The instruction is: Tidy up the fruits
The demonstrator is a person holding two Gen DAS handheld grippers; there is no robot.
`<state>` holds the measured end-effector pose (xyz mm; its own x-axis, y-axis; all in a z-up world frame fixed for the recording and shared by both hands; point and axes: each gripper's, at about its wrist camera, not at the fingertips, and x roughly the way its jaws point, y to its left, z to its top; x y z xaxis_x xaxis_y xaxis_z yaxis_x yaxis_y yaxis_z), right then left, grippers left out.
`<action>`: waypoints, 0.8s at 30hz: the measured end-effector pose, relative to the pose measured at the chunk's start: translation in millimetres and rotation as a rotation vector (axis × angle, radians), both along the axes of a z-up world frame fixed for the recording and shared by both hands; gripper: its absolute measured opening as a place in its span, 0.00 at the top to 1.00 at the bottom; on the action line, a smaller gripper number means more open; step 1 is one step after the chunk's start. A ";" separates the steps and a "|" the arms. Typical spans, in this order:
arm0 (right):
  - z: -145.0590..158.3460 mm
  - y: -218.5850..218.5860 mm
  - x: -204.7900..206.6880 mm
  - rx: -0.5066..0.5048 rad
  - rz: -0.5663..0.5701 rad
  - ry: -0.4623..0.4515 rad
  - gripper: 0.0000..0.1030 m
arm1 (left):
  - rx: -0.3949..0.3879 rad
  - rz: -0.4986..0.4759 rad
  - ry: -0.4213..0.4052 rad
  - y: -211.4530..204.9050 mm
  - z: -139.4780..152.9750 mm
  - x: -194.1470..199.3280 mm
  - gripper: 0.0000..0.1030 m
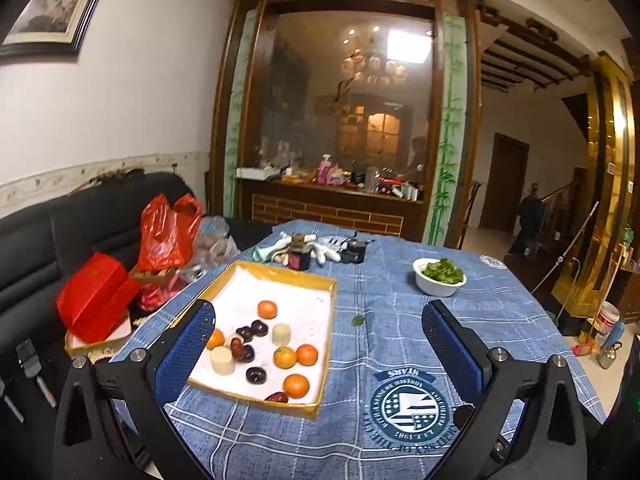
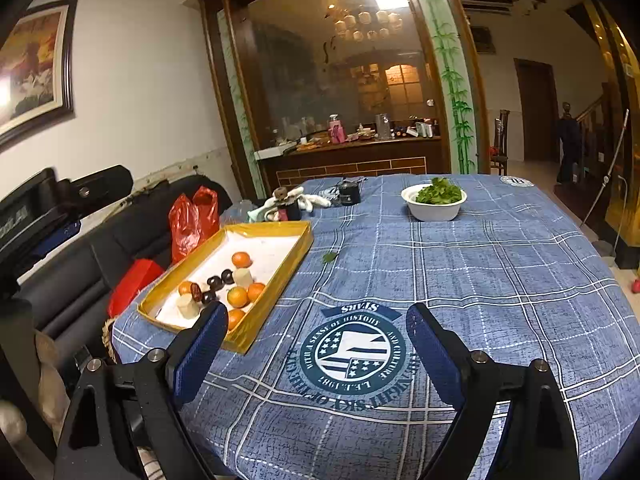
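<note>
Both grippers, left [image 1: 318, 334] and right [image 2: 312, 330], fingers spread wide, gripping nothing. At 10 o'clock on the desk [image 2: 500, 280]: gold-rimmed tray [image 1: 280, 406] with 5 oranges [image 1: 296, 385], dark fruits [image 1: 256, 375], pale chunks [image 1: 222, 360], all intermixed. Fits either gathered or awaiting sorting. At 1 o'clock, farther: bowl of greens [image 1: 438, 278].

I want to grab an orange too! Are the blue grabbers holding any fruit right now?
No, nothing is held. The left gripper and right gripper are both open and empty above the tablecloth. The fruit lies in the yellow-rimmed tray.
</note>
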<state>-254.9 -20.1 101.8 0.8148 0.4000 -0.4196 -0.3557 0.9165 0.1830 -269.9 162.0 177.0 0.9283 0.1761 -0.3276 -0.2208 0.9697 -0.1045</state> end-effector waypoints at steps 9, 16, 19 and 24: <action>-6.3 12.7 -0.5 -0.023 0.010 0.015 0.09 | 0.040 0.013 0.071 -0.4 -11.0 6.7 0.00; -5.0 11.9 -4.4 -0.022 0.006 -0.002 0.08 | 0.074 0.153 -0.076 0.0 -0.5 -22.6 0.00; -3.5 13.5 -6.6 -0.024 0.006 -0.013 0.08 | 0.104 0.227 -0.156 -5.4 -3.2 -42.2 0.00; -2.0 17.0 -11.2 -0.031 0.010 -0.035 0.06 | 0.148 0.177 -0.072 -12.0 -5.5 -31.2 0.00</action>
